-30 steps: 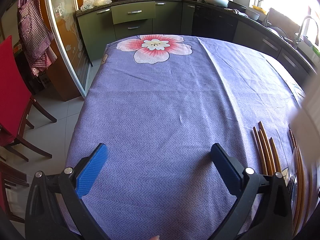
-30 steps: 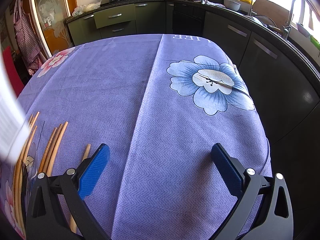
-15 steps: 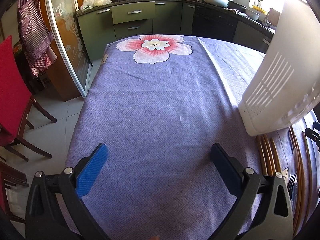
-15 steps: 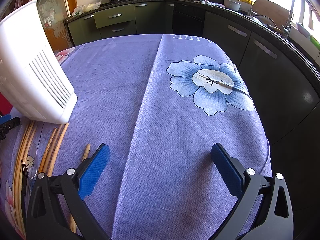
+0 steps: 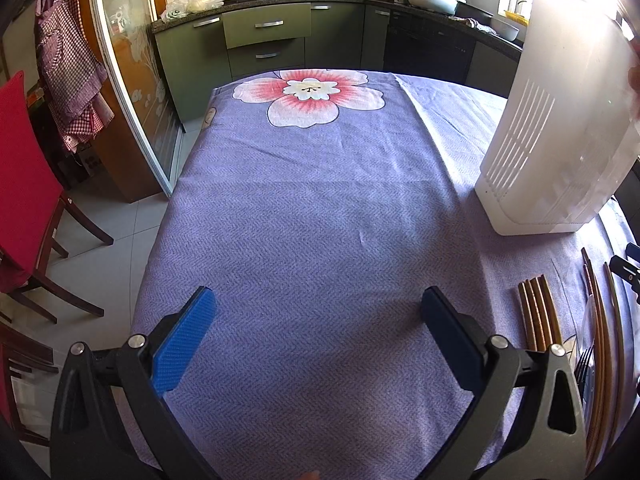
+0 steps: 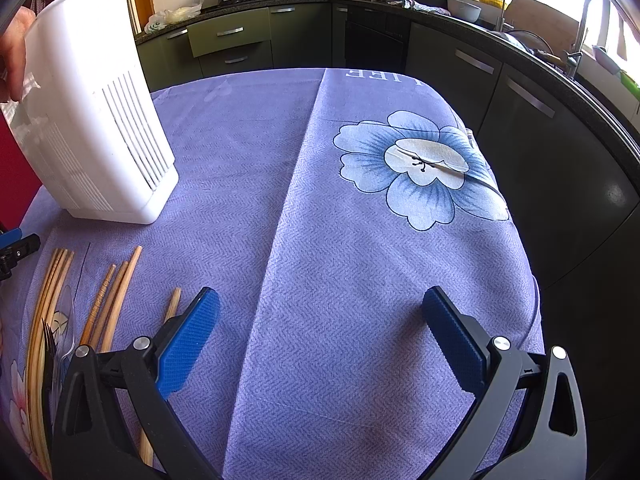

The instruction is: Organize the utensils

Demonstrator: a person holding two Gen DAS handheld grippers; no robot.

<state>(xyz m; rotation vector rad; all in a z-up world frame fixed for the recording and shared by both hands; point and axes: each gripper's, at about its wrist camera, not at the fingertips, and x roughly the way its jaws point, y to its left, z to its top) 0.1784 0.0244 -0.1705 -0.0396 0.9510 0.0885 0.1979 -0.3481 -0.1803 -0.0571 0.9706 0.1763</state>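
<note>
Both grippers hover with jaws spread wide and empty above a purple floral tablecloth (image 6: 360, 280): the left gripper (image 5: 318, 332) and the right gripper (image 6: 320, 332). Wooden chopsticks (image 6: 116, 292) and a fork (image 6: 50, 344) lie between them, on the near side of a white slotted utensil holder (image 6: 100, 120) that stands on the cloth, a bare hand (image 6: 14, 52) at its rim.
</note>
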